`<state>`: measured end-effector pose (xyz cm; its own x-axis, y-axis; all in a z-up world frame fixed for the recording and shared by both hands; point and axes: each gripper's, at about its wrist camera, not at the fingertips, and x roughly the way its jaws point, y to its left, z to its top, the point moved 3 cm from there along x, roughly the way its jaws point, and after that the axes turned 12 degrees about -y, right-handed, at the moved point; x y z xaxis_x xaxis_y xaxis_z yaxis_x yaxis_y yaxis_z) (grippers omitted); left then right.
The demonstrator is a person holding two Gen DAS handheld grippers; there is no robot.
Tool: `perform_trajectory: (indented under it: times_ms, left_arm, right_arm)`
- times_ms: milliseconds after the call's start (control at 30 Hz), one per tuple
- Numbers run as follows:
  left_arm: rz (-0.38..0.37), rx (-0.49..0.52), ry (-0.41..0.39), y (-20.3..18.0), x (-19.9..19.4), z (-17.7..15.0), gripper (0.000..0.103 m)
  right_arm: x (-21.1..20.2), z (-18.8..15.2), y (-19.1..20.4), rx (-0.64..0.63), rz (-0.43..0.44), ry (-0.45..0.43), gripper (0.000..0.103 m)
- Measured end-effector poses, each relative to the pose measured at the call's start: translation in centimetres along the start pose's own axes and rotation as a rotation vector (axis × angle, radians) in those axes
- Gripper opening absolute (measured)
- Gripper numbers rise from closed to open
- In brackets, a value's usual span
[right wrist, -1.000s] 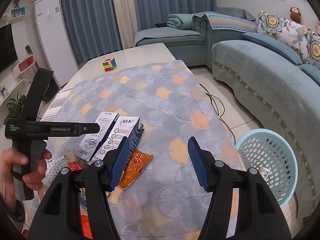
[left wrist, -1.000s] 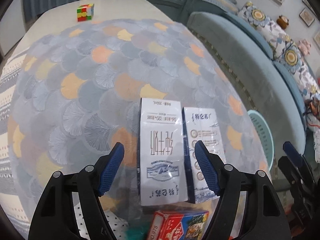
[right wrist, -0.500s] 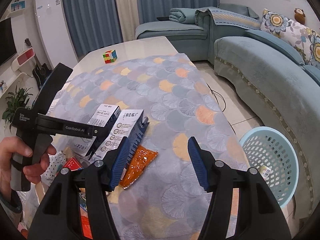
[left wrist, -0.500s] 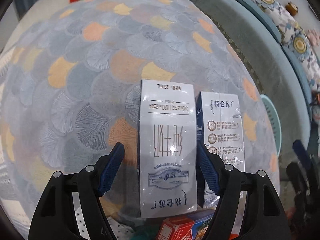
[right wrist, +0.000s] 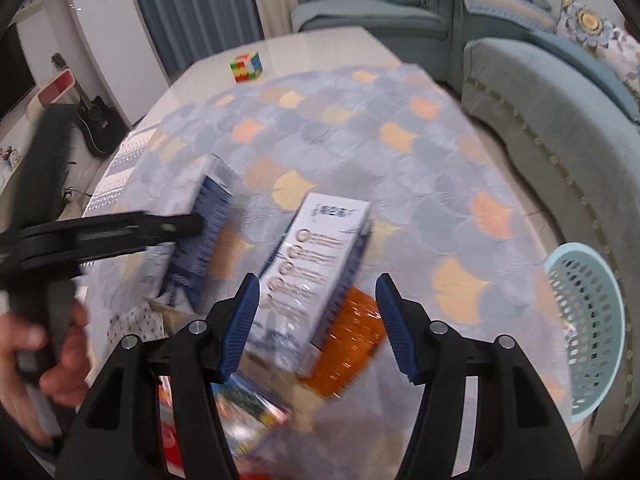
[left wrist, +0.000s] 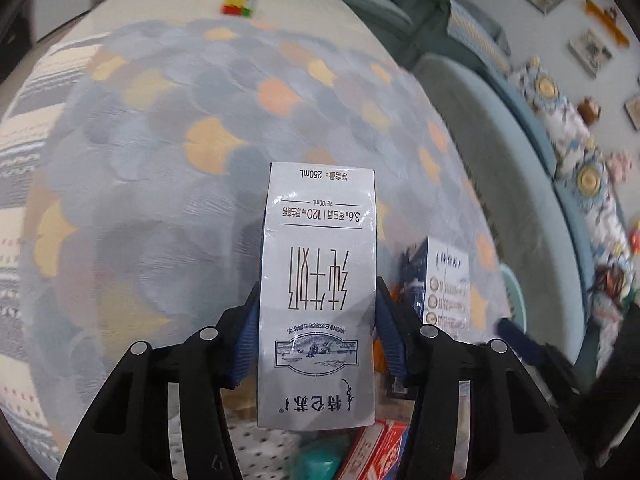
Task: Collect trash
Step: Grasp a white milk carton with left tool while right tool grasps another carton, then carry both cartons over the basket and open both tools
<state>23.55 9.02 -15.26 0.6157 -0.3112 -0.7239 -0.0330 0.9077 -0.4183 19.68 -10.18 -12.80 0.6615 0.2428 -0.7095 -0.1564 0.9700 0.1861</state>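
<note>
The left gripper [left wrist: 316, 328] is closing, its blue pads touching both sides of a white milk carton [left wrist: 318, 280] at frame centre. The right gripper [right wrist: 316, 320] hangs open over a blurred second carton [right wrist: 320, 264] and orange packet [right wrist: 352, 340]. Lower-edge litter is cut off. A scale-patterned tablecloth [right wrist: 360, 140] covers the table; a blue basket [right wrist: 592, 328] sits right, by a sofa [right wrist: 560, 112].

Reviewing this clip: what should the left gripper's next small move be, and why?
Probably finish closing, then lift. The left gripper is closing with the milk carton between its blue pads, which sit at the carton's sides. The blue basket stands on the floor off the table's right edge, so carrying comes next.
</note>
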Motion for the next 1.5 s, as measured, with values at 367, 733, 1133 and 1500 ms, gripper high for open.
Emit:
perform_trajectory:
  times_ms: [367,733,1133,1500]
  left_arm:
    - [-0.001,-0.004,-0.067,0.8,-2.2,0.5,0.05]
    - [0.02,0.071,-0.12,-2.0,-4.8,0.8,0.05]
    - [-0.089,0.227,-0.242,-13.8,-12.0,1.3,0.05]
    - [-0.248,0.408,-0.254,-30.5,-11.3,-0.7,0.05]
  right_arm:
    - [5.8,-0.4,2.4,0.013,-0.086,0.159,0.064]
    - [4.9,0.4,1.8,-0.009,-0.068,0.121,0.058]
    - [-10.6,5.5,-6.5,0.082,-0.092,-0.209,0.057]
    - [-20.1,6.6,-20.8,0.167,-0.288,-0.306,0.058]
